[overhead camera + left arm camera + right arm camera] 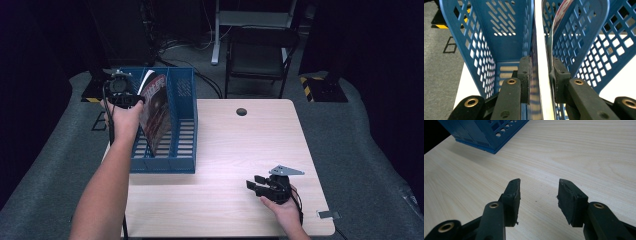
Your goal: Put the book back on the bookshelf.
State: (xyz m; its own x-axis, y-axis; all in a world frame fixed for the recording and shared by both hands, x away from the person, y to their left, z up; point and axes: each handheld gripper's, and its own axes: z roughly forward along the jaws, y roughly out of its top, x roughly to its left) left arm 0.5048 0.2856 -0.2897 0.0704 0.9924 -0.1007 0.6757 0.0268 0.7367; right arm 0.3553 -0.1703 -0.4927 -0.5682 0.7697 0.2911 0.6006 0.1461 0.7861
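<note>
Your left gripper (131, 100) hangs over the blue file rack (181, 150) at the far left of the table (240, 150), its jaws set on either side of the top edge of a magazine (155, 112). From the left gripper view, the white edge of the magazine (541, 62) runs straight up between the two black pads (525, 75); the left pad lies against the glossy cover, while a narrow gap shows on the other side, so the clamp on the paper looks slack rather than firm. The magazine stands on end in the middle compartment of the file rack (484, 47), leaning to one side, with its dark red cover facing right in the high view and its upper part rising above the rack's rim. The perforated blue divider (584, 40) sits just beside it.

Your right gripper (261, 186) rests low over the near right part of the table, well apart from the rack, and points left toward it. In the right gripper view its jaws (539, 200) stand about half open with nothing between them, bare pale wood (574, 152) beneath and a corner of the file rack (486, 135) at the upper left. Your right hand (285, 210) grips it from behind, the grey three-cornered plate (286, 171) on top.
</note>
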